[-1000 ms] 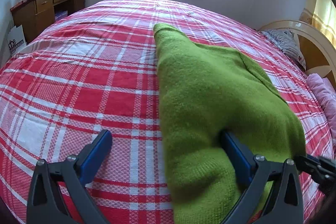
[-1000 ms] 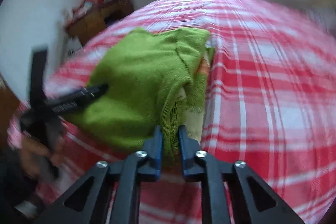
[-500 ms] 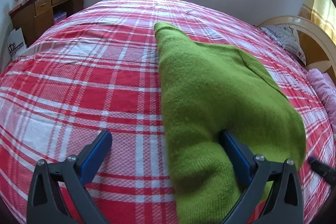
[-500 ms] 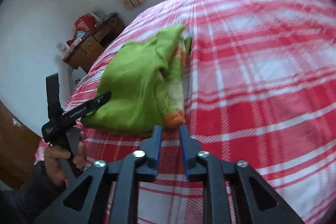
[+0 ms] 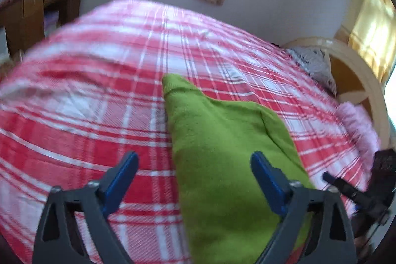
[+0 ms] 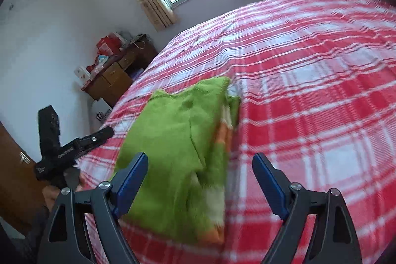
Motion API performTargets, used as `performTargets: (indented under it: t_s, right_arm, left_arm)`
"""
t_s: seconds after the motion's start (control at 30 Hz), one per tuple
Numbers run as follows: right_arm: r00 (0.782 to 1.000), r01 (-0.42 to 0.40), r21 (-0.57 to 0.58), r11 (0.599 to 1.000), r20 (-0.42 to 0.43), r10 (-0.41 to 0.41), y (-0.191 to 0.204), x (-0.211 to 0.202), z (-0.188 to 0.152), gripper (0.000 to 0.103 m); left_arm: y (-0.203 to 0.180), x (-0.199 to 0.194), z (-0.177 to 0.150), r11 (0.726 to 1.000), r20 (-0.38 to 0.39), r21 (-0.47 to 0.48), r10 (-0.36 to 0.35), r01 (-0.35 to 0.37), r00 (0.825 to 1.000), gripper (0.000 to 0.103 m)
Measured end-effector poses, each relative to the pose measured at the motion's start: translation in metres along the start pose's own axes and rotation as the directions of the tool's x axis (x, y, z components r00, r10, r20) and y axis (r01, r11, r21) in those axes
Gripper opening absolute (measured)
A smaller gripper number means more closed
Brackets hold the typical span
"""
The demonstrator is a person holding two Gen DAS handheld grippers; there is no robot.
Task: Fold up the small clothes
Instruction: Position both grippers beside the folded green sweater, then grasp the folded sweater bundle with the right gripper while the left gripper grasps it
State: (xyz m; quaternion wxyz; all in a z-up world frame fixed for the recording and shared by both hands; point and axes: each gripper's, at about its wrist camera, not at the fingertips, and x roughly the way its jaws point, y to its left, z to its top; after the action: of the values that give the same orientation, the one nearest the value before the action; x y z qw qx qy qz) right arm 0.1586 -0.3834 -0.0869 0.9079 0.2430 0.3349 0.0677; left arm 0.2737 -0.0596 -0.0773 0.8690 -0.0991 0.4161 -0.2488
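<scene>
Judging from how it lies, your green sweater [image 6: 173, 140] is already folded into a compact stack near the edge of the bed [image 6: 321, 90], orange-and-white trim showing along its right side. The fold looks done, or nearly so; what may be left is squaring the uneven far corner, or moving on to another garment, though none is in view. Your right gripper [image 6: 200, 180] was pinching the sweater's near edge a second ago; its jaws have just been opening, now spread, pads clear. Your left gripper [image 5: 193, 180] has just narrowed slightly yet stands wide, gripping nothing. Both have pulled back from the sweater.
</scene>
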Motion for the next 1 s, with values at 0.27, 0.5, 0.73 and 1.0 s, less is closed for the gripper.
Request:
performTargets:
  t_s: [0.27, 0.5, 0.73, 1.0]
  right_arm:
    - [0.994, -0.062, -0.023, 0.998, -0.094, 0.060, -0.008, 0.066, 0.016, 0.086]
    - [0.987, -0.054, -0.042, 0.998, -0.151, 0.048, -0.010, 0.088, 0.010, 0.087]
    - [0.978, -0.053, -0.095, 0.994, -0.206, 0.032, 0.015, 0.102, 0.011, 0.057]
    - [0.974, -0.046, -0.009, 0.999, -0.223, 0.042, 0.026, 0.071, -0.014, 0.041]
  left_arm:
    - [0.008, 0.044, -0.016, 0.990, -0.085, -0.085, -0.123, 0.115, 0.989, 0.084]
    - [-0.003, 0.051, -0.016, 0.993, -0.110, 0.020, -0.114, 0.117, 0.987, 0.095]
    - [-0.009, 0.047, -0.019, 0.991, -0.140, 0.052, -0.118, 0.126, 0.983, 0.066]
    - [-0.025, 0.015, -0.044, 0.995, -0.215, 0.056, -0.071, 0.085, 0.974, 0.054]
